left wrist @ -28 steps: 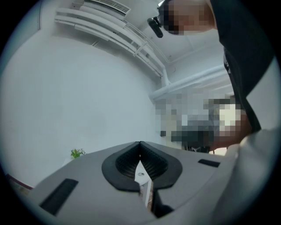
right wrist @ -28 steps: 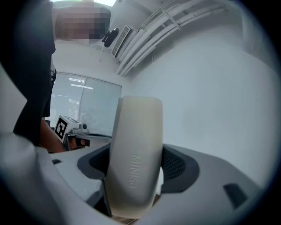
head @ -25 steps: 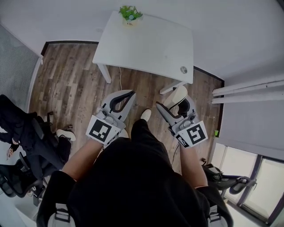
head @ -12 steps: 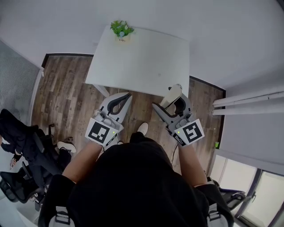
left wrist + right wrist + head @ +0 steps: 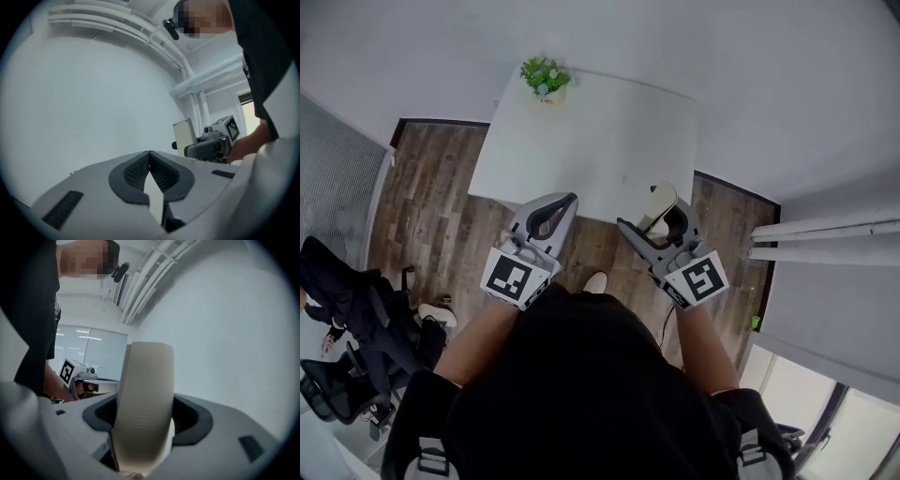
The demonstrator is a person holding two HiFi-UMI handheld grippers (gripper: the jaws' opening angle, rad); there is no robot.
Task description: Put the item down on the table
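A beige, flat, rounded item point(image 5: 659, 199) stands upright between the jaws of my right gripper point(image 5: 652, 217), which is shut on it. It fills the middle of the right gripper view as the beige item point(image 5: 143, 404). In the head view it hangs over the near edge of the white table point(image 5: 591, 131). My left gripper point(image 5: 566, 200) is shut and holds nothing; its tips meet, and it also hovers at the table's near edge. In the left gripper view the left gripper point(image 5: 150, 153) points at a white wall, with the beige item point(image 5: 183, 136) off to its right.
A small potted plant point(image 5: 544, 75) stands at the table's far left corner. A person in black sits on an office chair point(image 5: 347, 319) at the left, on the wooden floor point(image 5: 431, 197). White pipes point(image 5: 825, 239) run along the right.
Both grippers have moved forward from above the floor to the table's near edge. The right gripper still holds the beige item; the left stays shut.
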